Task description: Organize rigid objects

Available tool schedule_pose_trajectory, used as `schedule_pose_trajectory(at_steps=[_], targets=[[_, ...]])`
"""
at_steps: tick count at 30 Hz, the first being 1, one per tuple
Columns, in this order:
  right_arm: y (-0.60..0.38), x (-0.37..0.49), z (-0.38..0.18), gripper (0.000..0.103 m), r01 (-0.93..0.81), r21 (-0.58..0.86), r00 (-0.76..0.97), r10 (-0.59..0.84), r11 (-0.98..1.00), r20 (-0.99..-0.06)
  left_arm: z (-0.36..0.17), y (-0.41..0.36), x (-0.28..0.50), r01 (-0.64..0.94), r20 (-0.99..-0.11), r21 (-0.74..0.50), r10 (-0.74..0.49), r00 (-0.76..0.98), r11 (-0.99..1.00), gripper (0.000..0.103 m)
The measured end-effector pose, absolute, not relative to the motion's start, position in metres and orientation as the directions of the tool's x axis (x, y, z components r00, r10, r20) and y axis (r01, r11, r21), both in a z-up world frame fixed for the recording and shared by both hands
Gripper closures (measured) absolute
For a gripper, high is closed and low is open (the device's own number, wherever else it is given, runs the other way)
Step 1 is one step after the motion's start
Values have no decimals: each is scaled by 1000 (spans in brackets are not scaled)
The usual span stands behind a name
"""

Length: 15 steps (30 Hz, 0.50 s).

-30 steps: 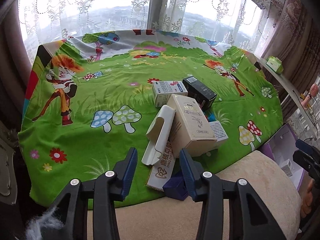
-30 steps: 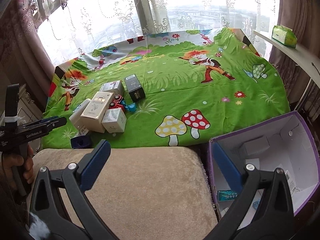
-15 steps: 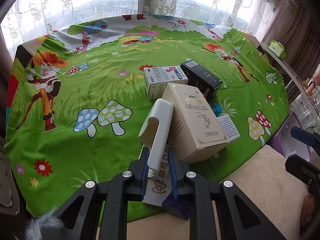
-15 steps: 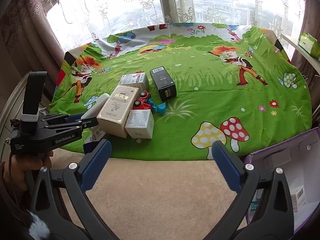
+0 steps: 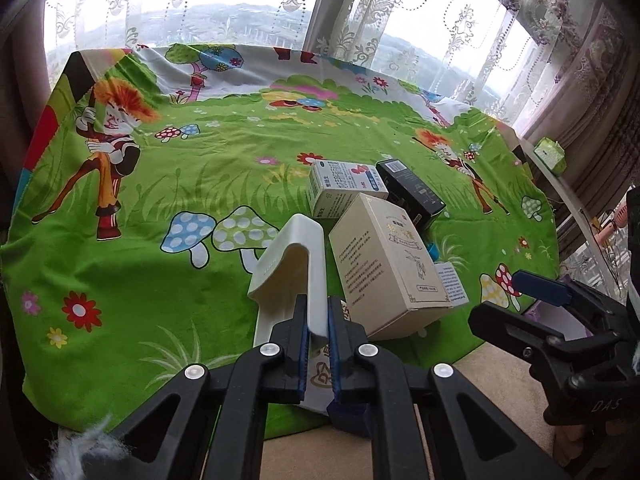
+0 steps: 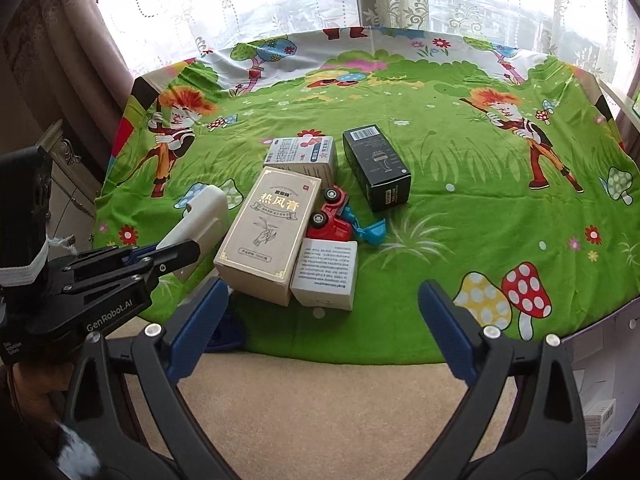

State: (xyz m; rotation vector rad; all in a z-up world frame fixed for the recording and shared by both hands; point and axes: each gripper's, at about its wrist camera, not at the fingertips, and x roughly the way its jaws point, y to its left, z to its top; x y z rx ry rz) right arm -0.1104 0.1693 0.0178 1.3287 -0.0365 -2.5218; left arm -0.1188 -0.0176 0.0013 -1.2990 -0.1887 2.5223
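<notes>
Cream plastic holder: left view, left hand-held gripper pinches its thin wall, at the near worktop edge, just beside the beige box.
Risk: thin-edge grip may twist and nudge that box.
Right view: right hand-held gripper wide, empty; red toy truck visible only here.

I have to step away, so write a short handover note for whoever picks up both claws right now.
Left claw: shut on the cream plastic holder, at the near edge of the pile.
Right claw: open and empty, facing the pile from the near side.
On the green cloth: tan box, white box, black box, blue-and-white box, red toy truck, all bunched together.
Done: holder gripped.
Left: holder and the whole pile are unsorted.
</notes>
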Motion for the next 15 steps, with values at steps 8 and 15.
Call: schedule_pose_trajectory(at_steps=[8, 15], targets=[[150, -127, 14, 6, 237, 179, -510, -279, -955, -814, 11, -38, -104, -113, -710, -259, 269, -651, -959, 94], [127, -139, 8, 10, 240, 131, -498, -237, -962, -834, 13, -43, -100, -99, -691, -263, 259, -675, -960, 94]])
